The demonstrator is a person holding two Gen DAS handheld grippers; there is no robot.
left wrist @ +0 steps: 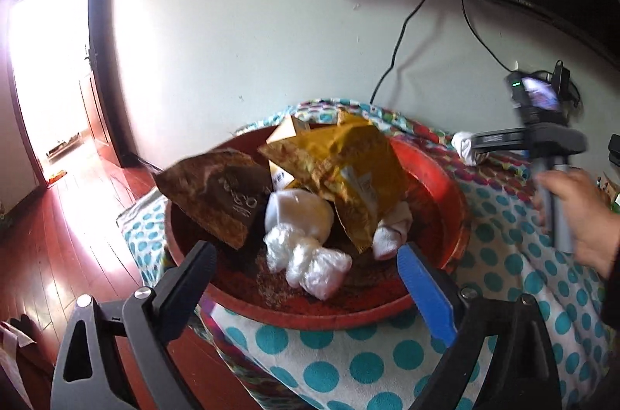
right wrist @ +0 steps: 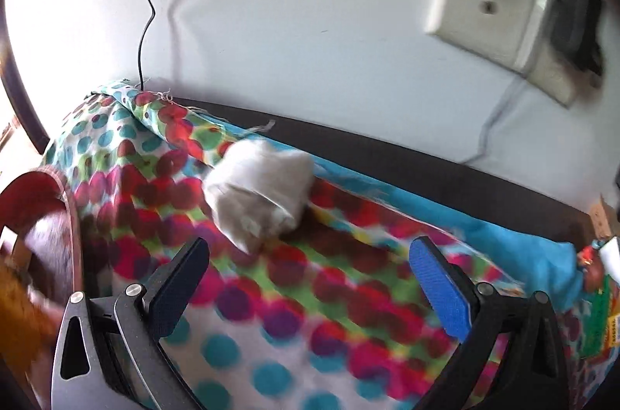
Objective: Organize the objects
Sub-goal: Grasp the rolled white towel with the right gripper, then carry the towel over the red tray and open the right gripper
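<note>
Left wrist view: left tool point(left wrist: 306, 266) apart over red basin point(left wrist: 438, 177); right tool point(right wrist: 310, 255) apart near white bundle point(right wrist: 259, 193)

Left hand-held gripper point(left wrist: 306, 264) gapes empty over red basin point(left wrist: 438, 173) — packets, white bundles inside.

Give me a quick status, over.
Left hand-held gripper open over the red basin, nothing between the jaws. Right hand-held gripper open, empty, facing a white bundle on the dotted cloth. Nothing blocking.
</note>
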